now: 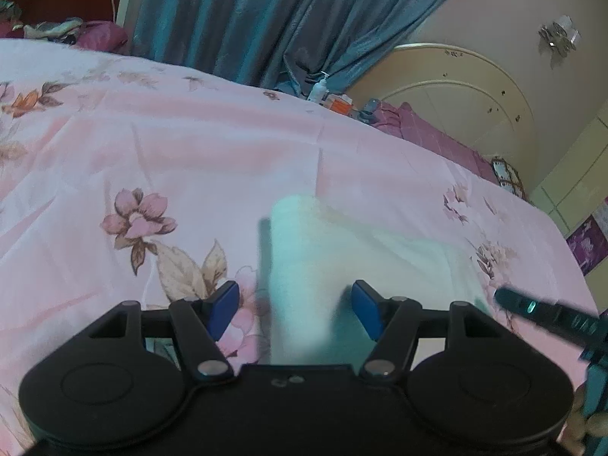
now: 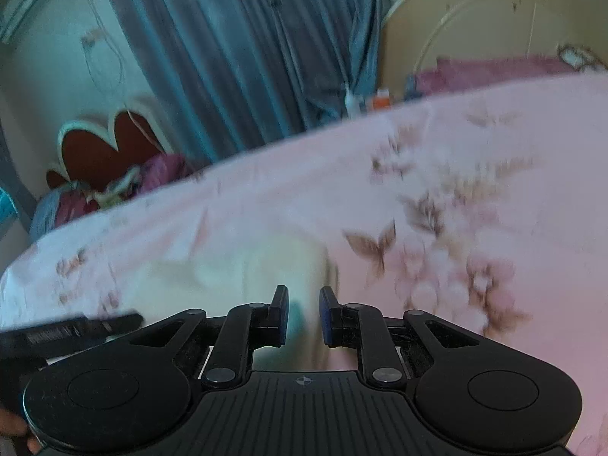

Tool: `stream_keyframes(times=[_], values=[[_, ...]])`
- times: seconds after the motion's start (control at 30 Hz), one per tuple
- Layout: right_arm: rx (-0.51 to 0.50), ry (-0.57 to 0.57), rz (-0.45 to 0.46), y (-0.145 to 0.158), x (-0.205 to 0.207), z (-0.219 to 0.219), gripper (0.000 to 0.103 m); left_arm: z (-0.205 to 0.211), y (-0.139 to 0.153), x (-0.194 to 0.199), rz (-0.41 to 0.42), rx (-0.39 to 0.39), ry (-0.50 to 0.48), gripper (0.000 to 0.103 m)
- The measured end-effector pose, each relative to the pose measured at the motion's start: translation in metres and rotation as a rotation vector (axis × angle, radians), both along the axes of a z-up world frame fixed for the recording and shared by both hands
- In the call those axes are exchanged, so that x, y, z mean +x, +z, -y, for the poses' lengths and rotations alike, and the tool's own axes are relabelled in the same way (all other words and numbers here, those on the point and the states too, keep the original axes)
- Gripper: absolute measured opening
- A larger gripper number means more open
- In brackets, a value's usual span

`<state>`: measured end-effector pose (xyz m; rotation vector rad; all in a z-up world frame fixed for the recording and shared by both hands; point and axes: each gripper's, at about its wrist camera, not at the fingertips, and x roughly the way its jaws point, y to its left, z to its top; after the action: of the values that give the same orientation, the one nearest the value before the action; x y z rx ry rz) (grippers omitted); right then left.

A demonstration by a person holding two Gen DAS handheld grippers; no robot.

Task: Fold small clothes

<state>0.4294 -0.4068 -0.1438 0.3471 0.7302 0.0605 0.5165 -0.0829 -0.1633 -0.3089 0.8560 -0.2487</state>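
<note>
A small white cloth [image 1: 342,262] lies on the pink flowered bedsheet [image 1: 152,144], with one edge rolled or folded up into a thick band. My left gripper [image 1: 292,309] is open, its blue pads [image 1: 224,309] on either side of that folded band, just above it. My right gripper [image 2: 303,315] hovers over the cloth's right edge [image 2: 266,266] with a narrow gap between its fingers and nothing held; this view is blurred. The right gripper's finger also shows in the left wrist view [image 1: 539,313] at the cloth's right side.
Blue curtains [image 1: 247,19] hang behind the bed. A cream headboard [image 1: 456,91] and purple pillows [image 1: 429,133] stand at the far right. Bottles and small items [image 1: 330,98] sit at the bed's far edge. Piled clothes [image 2: 114,186] lie at the far left.
</note>
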Motion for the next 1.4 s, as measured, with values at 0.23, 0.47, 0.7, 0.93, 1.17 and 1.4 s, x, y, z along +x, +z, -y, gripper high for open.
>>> stream_keyframes(times=[0.23, 0.47, 0.7, 0.93, 1.17, 1.4], values=[[-0.102, 0.074, -0.006, -0.005, 0.023, -0.034, 0.017, 0.016, 0.003, 0.01, 0.008, 0.034, -0.044, 0.064], [-0.146, 0.056, -0.074, -0.037, 0.032, -0.036, 0.017, 0.022, -0.009, 0.016, -0.02, 0.026, -0.054, 0.069], [-0.127, 0.049, -0.074, -0.036, 0.025, -0.031, 0.017, 0.02, -0.006, 0.014, -0.018, 0.037, -0.051, 0.075], [-0.092, 0.061, -0.001, -0.006, -0.004, -0.028, 0.017, 0.009, 0.006, -0.014, 0.019, 0.036, -0.049, 0.072], [-0.115, 0.088, -0.014, -0.002, -0.04, -0.039, 0.017, 0.0, 0.005, -0.046, 0.015, 0.006, -0.059, 0.072], [-0.192, 0.021, -0.106, -0.031, -0.044, -0.03, 0.017, 0.005, -0.006, -0.053, -0.013, -0.001, -0.064, 0.075]])
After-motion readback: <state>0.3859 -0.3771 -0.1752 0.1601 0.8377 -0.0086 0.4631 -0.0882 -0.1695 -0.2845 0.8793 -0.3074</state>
